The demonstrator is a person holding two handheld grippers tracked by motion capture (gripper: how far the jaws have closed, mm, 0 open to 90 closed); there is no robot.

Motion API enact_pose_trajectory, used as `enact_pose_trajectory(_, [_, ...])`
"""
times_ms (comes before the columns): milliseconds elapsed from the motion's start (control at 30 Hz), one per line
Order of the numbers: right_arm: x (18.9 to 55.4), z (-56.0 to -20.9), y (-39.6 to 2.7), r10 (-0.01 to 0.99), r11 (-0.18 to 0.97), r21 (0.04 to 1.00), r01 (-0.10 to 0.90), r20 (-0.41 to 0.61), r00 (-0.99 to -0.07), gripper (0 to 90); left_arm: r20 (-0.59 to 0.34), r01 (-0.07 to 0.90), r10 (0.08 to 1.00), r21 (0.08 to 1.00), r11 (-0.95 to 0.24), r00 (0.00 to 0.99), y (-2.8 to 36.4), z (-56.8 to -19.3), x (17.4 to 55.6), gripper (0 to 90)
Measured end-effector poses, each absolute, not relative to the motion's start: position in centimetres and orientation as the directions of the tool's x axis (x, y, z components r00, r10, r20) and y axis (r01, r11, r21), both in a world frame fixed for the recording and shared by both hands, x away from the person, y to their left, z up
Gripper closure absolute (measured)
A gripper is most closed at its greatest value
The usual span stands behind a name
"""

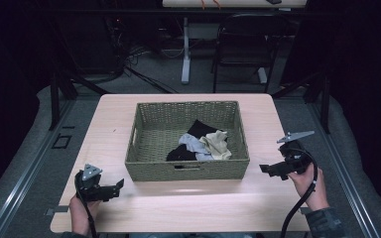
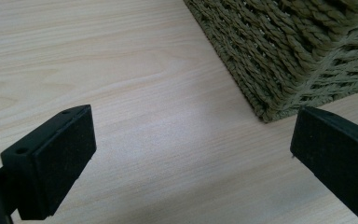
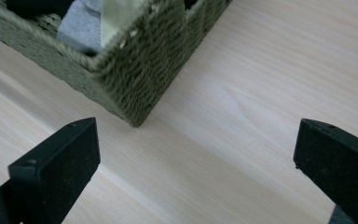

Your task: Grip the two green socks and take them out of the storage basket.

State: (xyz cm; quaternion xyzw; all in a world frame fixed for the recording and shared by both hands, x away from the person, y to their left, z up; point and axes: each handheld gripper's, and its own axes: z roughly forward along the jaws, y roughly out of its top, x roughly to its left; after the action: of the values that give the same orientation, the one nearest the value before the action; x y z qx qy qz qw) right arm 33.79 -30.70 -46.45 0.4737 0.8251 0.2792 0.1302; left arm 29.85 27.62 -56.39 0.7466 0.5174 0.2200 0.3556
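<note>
A woven olive basket (image 1: 187, 168) sits at the middle of the pale wooden bench (image 1: 114, 124), nearer its far edge than its near one; inside, toward the basket's right near corner, lie a black cloth (image 1: 198, 130), a grey cloth (image 1: 192, 145) and a beige cloth (image 1: 217, 144), bunched together and touching; the left claw (image 1: 115, 187) hangs over the bench's near left corner, held by a hand (image 1: 82, 213), its jaws spread wide with nothing between them, pointing toward the basket's near left corner, which lies just beyond the jaws in the left gripper view (image 2: 279, 60); the right claw (image 1: 267, 169) is held by the other hand (image 1: 311, 186) near the bench's right edge, jaws likewise spread and empty, aimed at the basket's near right corner (image 3: 130, 79), close to it but apart; over that corner's rim the grey and beige cloths show in the right gripper view.
</note>
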Motion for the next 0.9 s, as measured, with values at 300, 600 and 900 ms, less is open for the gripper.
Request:
enact_pose_trajectory(300, [35.2,-42.4,-29.3,0.822,0.443,0.593,0.673,0.031,-0.569,0.0,-0.044,0.632,0.922,0.740,-0.228,0.384,27.6,-56.6,30.0,0.1])
enact_pose_trajectory(600, [37.9,-39.4,-25.3,0.768,0.526,0.575,0.626,-0.006,-0.640,0.0,-0.049,0.635,0.920,0.738,-0.229,0.389,27.6,-56.6,30.0,0.1])
enact_pose_trajectory(900, [40.8,-38.8,-20.7,0.710,0.618,0.522,0.587,-0.050,-0.703,0.0,-0.052,0.633,0.921,0.741,-0.224,0.387,27.6,-56.6,29.9,0.1])
